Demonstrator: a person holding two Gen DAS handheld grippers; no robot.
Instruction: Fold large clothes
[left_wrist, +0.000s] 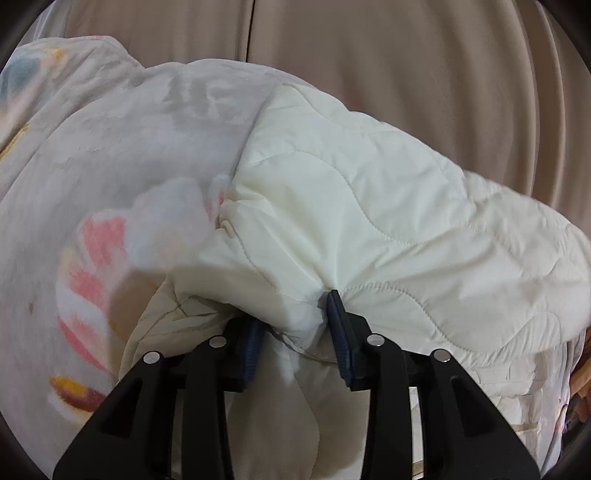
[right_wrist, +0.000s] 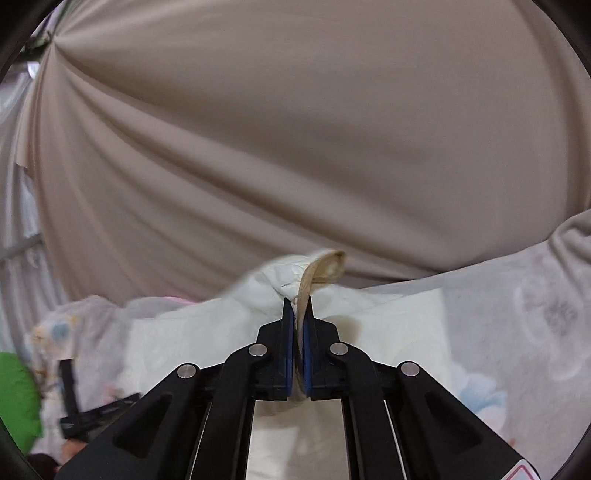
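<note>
Your left gripper bunches the quilted jacket; right gripper pinches its trim: mid-fold, next lay it flat.

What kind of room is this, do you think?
Probably a bedroom at home: a floral blanket is spread under the cream quilted garment being folded, and beige curtains hang behind. No bed frame shows, so that's a guess.

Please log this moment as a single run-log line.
left gripper: shut on quilted jacket | right gripper: shut on jacket edge | phase: mid-fold
</note>
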